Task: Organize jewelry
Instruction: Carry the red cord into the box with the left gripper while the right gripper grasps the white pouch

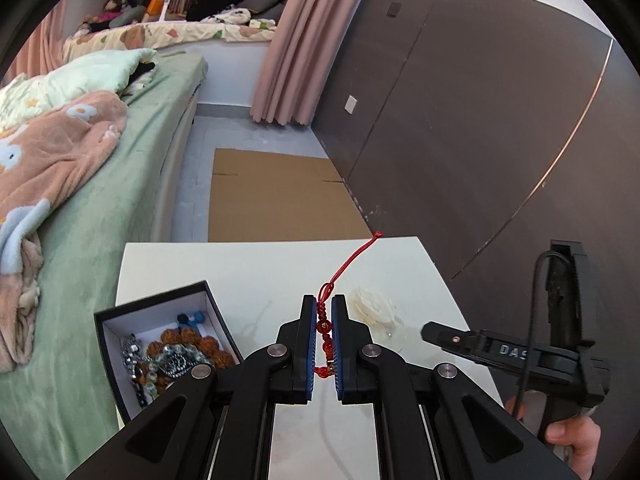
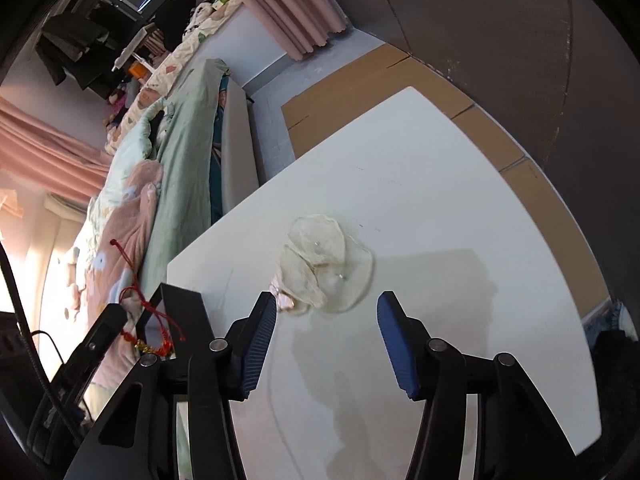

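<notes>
The left gripper (image 1: 323,340) had its jaws shut on a red bracelet (image 1: 325,332); its beaded length ran along the pads, its cord tail pointing away, up and right; the right gripper (image 2: 326,344) stood half open, empty, over pale discs (image 2: 328,268) on the white surface (image 2: 460,200); a box (image 1: 116,320) of beads sat left, by the bed (image 1: 120,184).
</notes>
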{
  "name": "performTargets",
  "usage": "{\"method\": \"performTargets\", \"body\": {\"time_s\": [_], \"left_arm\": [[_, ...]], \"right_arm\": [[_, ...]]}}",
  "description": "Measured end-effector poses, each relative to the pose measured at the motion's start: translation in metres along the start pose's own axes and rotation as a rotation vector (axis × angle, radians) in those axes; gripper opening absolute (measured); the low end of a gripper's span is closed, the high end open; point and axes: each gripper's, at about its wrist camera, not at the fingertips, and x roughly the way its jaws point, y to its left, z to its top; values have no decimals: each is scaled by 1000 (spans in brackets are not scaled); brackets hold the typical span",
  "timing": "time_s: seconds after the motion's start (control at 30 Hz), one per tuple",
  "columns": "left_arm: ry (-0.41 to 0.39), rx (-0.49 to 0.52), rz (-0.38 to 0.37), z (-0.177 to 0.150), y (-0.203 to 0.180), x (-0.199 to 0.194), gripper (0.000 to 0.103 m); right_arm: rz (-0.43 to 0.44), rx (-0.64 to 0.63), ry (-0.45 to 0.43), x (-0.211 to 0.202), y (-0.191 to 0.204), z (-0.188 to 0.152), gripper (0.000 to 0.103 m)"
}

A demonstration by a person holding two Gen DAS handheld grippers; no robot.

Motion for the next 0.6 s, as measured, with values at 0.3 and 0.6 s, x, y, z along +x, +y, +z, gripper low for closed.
{"method": "performTargets", "body": {"time_s": [0.3,0.6], "left_arm": [[9,-14,-2,10,14,10,7],[-1,-42,-1,14,25,5,7]], "right_arm": [[-70,-61,32,38,23,18,55],[-176,-84,50,71,27,23,5]]}}
